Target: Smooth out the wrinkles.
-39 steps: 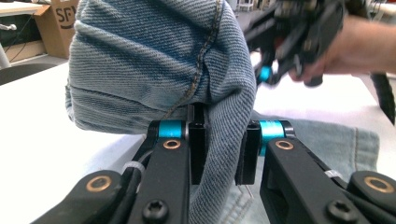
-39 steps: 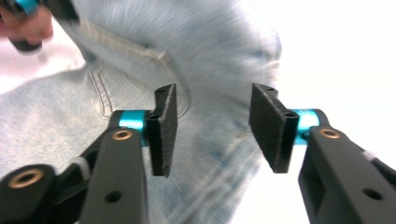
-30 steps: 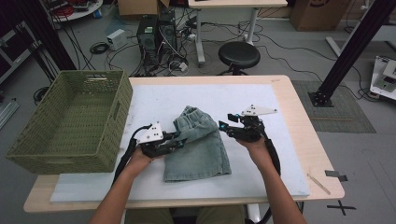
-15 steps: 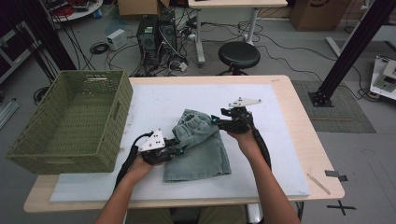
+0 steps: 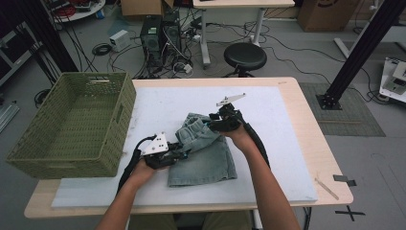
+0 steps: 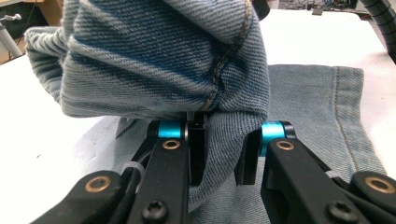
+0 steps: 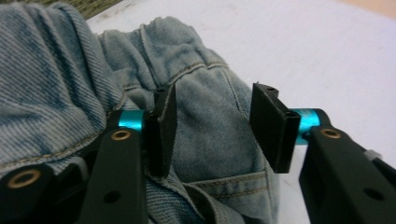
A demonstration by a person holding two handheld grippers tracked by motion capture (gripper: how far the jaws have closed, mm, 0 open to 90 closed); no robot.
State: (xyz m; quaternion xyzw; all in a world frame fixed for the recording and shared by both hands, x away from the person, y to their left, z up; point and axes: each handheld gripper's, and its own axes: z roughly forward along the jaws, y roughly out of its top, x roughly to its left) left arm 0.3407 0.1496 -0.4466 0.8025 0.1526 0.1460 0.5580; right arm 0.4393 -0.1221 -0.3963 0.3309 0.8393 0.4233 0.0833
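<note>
While the denim shorts [image 5: 203,153] are lying on the white mat [image 5: 268,143] of the counter [image 5: 306,120], a green basket [image 5: 72,124] is sitting well to the left of the left hand-held gripper [image 5: 179,152], on the counter's left end. The left hand-held gripper is clamping a bunched fold of the shorts [image 6: 187,84], its jaws pinching the cloth at the shorts' left edge. Just beyond its jaws, the folded denim is piling up in a thick roll, and flat denim is spreading out under and past it. To its right, the right hand-held gripper [image 5: 214,123] is hovering over the waistband end of the shorts [image 7: 201,116]; its jaws are standing apart and have just been closing, with crumpled denim lying between and below them, though the pads are not pressing on it.
</note>
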